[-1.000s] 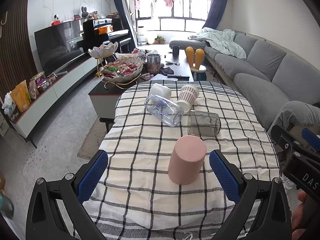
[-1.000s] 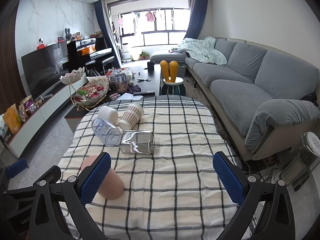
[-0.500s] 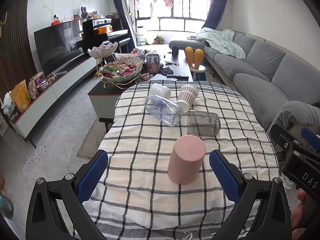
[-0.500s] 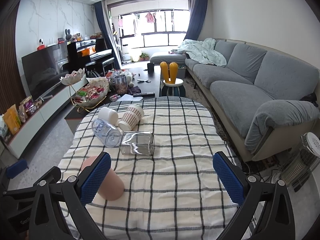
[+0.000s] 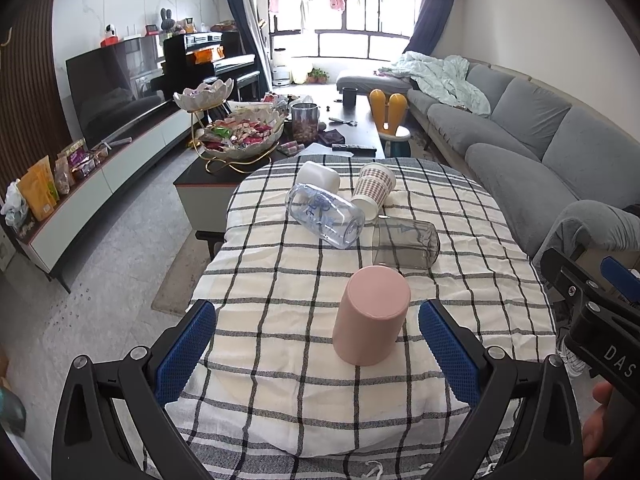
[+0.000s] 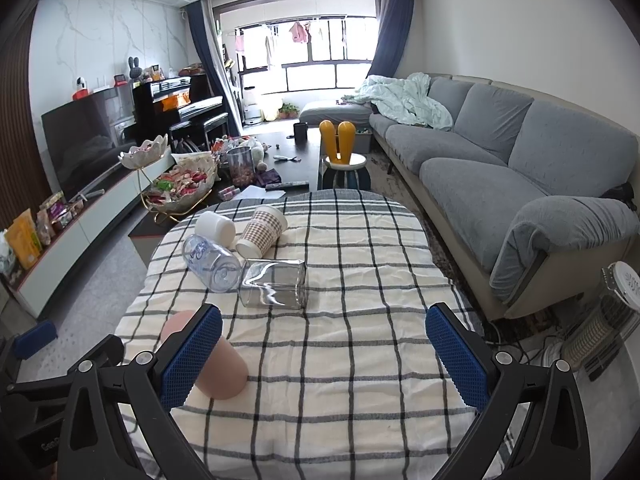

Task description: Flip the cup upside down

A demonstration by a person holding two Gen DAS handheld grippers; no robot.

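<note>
A pink cup [image 5: 372,314] stands upside down on the checked tablecloth [image 5: 280,280], its flat base up. My left gripper [image 5: 316,348] is open and empty, its blue pads on either side of the cup and a little nearer than it. In the right wrist view the pink cup [image 6: 224,372] is at the lower left, partly hidden behind the left blue pad. My right gripper [image 6: 324,356] is open and empty over bare cloth to the right of the cup.
Further back lie a clear bottle [image 5: 326,216], a clear square glass [image 5: 404,244], a checked paper cup [image 5: 374,190] and a white cup [image 5: 318,176], all on their sides. A grey sofa [image 6: 520,184] runs along the right. A coffee table with snacks [image 5: 248,136] stands beyond.
</note>
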